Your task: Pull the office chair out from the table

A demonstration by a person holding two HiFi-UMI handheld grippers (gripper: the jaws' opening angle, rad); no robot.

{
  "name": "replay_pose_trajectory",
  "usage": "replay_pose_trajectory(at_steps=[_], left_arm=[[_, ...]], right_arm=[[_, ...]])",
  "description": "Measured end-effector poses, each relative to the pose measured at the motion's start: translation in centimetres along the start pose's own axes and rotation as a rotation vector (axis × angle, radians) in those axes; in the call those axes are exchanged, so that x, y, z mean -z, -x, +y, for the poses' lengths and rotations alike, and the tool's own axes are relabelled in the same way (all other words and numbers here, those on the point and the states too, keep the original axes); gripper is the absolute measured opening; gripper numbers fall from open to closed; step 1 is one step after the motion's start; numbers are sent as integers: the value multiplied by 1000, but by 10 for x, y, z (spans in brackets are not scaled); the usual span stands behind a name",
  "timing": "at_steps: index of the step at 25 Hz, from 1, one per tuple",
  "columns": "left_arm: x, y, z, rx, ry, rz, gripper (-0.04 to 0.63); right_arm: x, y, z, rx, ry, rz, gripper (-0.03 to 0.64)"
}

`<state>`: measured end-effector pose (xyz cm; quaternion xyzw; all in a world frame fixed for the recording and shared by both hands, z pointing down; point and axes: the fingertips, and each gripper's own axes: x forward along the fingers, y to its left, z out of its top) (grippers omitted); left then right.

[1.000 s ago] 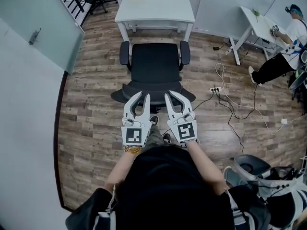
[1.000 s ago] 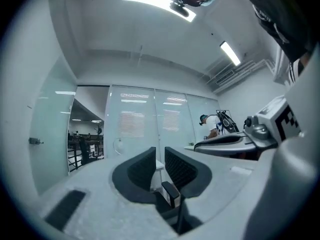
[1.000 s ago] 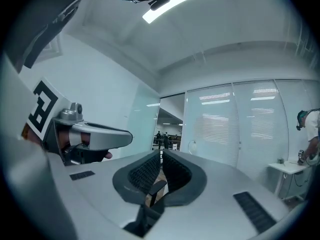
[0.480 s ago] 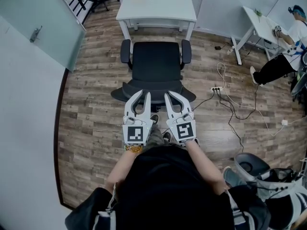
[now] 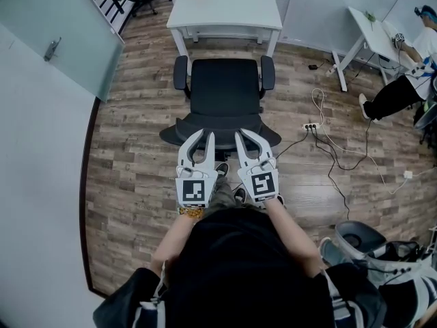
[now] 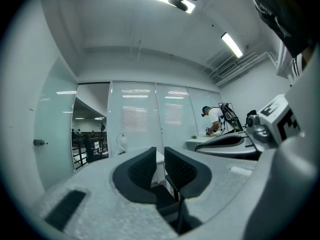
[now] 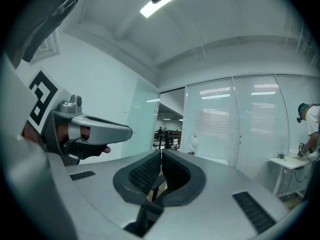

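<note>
Office chair (image 5: pixel 225 91) stands on the wood floor (image 5: pixel 130 149), just clear of the white desk (image 5: pixel 225 9), its backrest toward the person. Both grippers reach level at the backrest's top edge. The left gripper (image 5: pixel 205 137) has its jaws a narrow gap apart on nothing, and the right gripper (image 5: pixel 244 135) has its jaws pressed together, empty.

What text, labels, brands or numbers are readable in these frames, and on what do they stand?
No readable words, numbers or brands anywhere.
On the left tool, the marker cube shows only a black-and-white square pattern, no text.
On the right tool, the marker cube likewise: pattern only.
</note>
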<state>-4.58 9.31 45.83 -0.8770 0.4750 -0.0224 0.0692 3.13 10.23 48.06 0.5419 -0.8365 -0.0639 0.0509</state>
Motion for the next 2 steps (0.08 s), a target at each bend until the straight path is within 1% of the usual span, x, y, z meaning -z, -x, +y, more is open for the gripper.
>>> replay_pose_trajectory(at_steps=[2], left_arm=[[3,-2,2,-3,0,8,63]], right_arm=[[2,-3,-2,4,-6,1,11]])
